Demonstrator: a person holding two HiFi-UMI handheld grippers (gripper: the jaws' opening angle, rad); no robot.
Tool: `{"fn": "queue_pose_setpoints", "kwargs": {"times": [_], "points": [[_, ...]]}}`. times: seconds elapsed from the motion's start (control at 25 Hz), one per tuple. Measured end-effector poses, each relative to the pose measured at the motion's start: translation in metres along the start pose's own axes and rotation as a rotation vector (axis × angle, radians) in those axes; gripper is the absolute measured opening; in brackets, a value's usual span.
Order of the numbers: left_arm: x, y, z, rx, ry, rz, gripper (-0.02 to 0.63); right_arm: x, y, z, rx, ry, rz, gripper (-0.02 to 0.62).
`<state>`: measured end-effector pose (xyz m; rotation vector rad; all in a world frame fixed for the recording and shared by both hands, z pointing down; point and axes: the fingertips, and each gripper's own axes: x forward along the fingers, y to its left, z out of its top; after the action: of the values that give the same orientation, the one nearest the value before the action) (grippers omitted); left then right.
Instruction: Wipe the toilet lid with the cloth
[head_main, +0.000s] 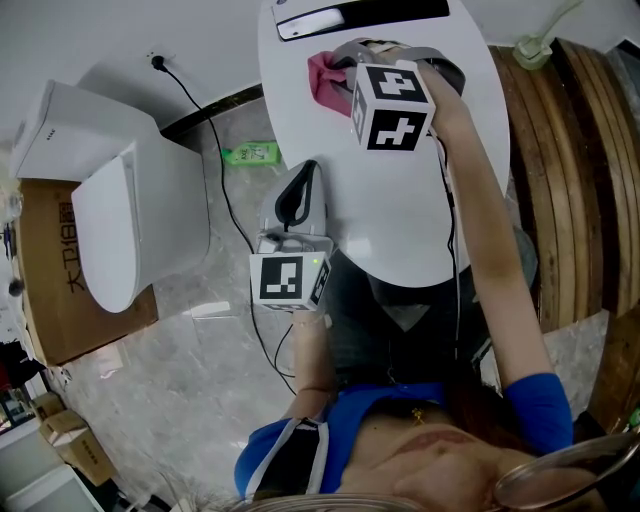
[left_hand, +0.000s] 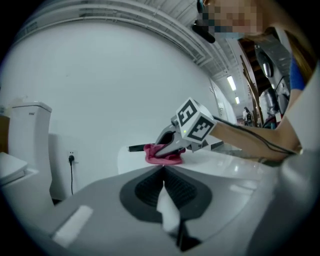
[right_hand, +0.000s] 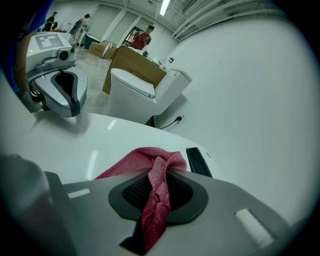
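Pink cloth (right_hand: 156, 200) pinched lengthwise in right gripper (head_main: 338, 66), on toilet lid (head_main: 400, 220).

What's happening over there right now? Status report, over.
Right gripper shut on cloth, cloth down on toilet lid, far end. Left gripper shut, empty, at lid's edge. Nothing blocking.

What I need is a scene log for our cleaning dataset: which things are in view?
toilet lid: one, white, centre
cloth: one, pink, on the lid's far end
second toilet: one, white, left
cardboard box: one, brown, far left by that toilet
packet: one, green, between the toilets
cable: one, black, between the toilets
wooden slats: several, brown, right
left gripper: one, grey, shut, empty, lid's left edge
right gripper: one, grey, shut on the cloth
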<state>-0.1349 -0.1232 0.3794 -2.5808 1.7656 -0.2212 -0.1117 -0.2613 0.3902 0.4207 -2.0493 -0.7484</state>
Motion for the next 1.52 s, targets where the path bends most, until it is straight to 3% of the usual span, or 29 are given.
{"fn": "queue_pose_setpoints", "kwargs": {"times": [0.2, 0.6, 1.52], "points": [[-0.012, 0.000, -0.003, -0.018, 0.003, 0.032, 0.003, 0.004, 0.004, 0.009, -0.021, -0.006, -0.003, 0.057], [-0.021, -0.008, -0.007, -0.044, 0.013, -0.004, 0.003, 0.013, 0.013, 0.036, -0.085, -0.029, -0.025, 0.054], [-0.047, 0.014, -0.015, -0.076, 0.021, 0.050, 0.003, 0.028, 0.034, 0.083, -0.195, -0.088, -0.065, 0.038]]}}
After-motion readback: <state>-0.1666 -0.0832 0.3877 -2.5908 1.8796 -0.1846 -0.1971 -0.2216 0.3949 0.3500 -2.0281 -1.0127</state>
